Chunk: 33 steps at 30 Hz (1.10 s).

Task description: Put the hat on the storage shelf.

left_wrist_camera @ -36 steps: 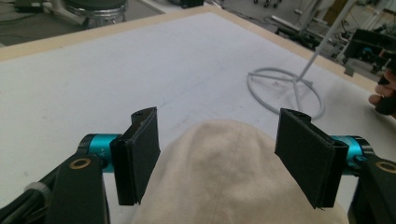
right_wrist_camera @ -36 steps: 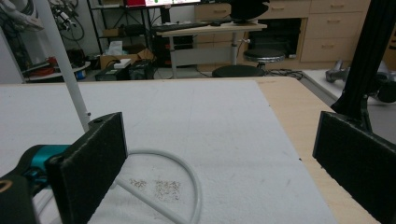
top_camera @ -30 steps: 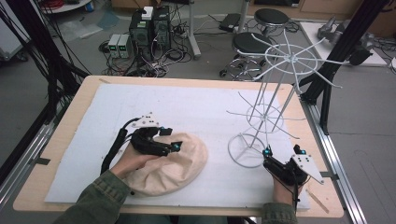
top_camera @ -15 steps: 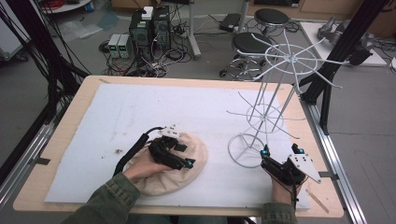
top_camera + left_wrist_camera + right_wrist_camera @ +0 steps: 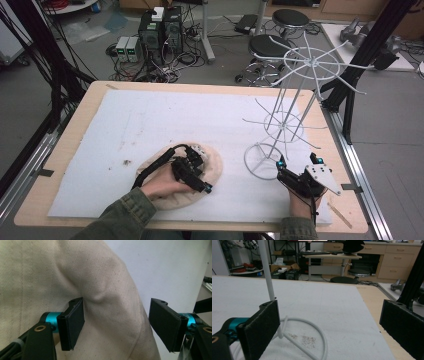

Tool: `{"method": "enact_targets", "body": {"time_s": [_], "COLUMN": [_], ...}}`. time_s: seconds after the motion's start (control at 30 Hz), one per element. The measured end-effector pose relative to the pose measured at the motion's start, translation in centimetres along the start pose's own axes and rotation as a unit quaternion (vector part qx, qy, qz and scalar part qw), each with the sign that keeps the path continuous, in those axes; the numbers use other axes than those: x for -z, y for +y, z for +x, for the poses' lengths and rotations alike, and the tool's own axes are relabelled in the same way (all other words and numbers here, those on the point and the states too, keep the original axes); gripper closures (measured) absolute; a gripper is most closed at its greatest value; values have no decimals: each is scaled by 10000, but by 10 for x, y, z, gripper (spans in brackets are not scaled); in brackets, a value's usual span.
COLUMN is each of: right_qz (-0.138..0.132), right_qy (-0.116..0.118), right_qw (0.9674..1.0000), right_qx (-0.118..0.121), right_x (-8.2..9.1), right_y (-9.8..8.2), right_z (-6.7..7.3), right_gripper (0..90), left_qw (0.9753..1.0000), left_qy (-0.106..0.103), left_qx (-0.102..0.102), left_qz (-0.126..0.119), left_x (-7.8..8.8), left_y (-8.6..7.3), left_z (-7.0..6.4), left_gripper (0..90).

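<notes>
The left tongs (image 5: 192,172) lie low over a cream fabric hat (image 5: 212,160), their jaws apart and straddling a raised fold of the cloth; in the left gripper view one jaw presses into the fabric (image 5: 105,290) while the other stands clear at its edge. That spread looks set to pinch the fold, though nothing is clamped yet. The hat rests flat on the white mat (image 5: 150,120) directly beneath these tongs, partly under the person's left hand (image 5: 162,184).

The right tongs (image 5: 295,167) rest on the bench near its right front corner, jaws wide apart and holding nothing. Just ahead of them sits the round base ring (image 5: 317,327) of a white wire stand (image 5: 290,100), its upright rod (image 5: 268,277) rising beside one jaw. Probably they wait there to steady the stand, which would be a likely place for the hat. Beyond the bench's far edge stand stools and computer gear.
</notes>
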State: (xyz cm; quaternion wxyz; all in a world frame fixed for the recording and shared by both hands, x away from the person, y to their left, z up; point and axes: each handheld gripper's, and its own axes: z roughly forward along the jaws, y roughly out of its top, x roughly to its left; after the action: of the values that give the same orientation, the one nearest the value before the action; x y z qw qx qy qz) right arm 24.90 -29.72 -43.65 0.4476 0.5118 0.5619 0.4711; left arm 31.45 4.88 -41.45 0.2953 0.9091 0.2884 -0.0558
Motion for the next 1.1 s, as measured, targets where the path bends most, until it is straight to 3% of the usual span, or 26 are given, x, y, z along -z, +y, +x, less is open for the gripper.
{"method": "enact_targets", "body": {"time_s": [0.2, 0.37, 0.47, 0.53, 0.57, 0.7, 0.8, 0.9, 1.0, 1.1], "right_qz": [-36, -66, -75, -75, -86, -103, -120, -142, -141, -175], "right_qy": [8, -5, 16, 22, 25, 11, 21, 37, 58, 97], "right_qw": [10000, 10000, 10000, 10000, 10000, 9999, 9999, 9999, 9999, 9998], "right_qx": [9, 10, 24, 29, 34, 14, 16, 46, 27, 41], "right_x": [0, 0, 0, 0, 0, 1, 2, 2, 2, 2], "right_y": [1, 1, 1, 1, 1, 2, 2, 2, 2, 2], "right_z": [1, 0, 1, 1, 1, 0, 0, 0, 1, 1], "right_gripper": [20, 19, 19, 20, 20, 20, 19, 20, 20, 20], "left_qw": [9997, 9995, 9997, 9996, 9995, 9992, 9983, 9951, 9885, 9820], "left_qy": [179, 218, -26, -133, -185, -35, -191, -382, -618, -820], "left_qx": [158, 238, 218, 144, 125, -200, -219, -256, -242, -288], "left_qz": [59, -41, -108, -197, -228, -330, -504, -880, -1358, -1678], "left_x": [-8, -7, -7, -6, -6, -4, 1, 15, 32, 48], "left_y": [3, 0, -2, -3, -3, -3, -4, -6, -12, -18], "left_z": [0, 3, 2, 3, 4, -1, -1, -1, 3, 7], "left_gripper": [335, 438, 658, 704, 777, 813, 812, 811, 810, 806]}}
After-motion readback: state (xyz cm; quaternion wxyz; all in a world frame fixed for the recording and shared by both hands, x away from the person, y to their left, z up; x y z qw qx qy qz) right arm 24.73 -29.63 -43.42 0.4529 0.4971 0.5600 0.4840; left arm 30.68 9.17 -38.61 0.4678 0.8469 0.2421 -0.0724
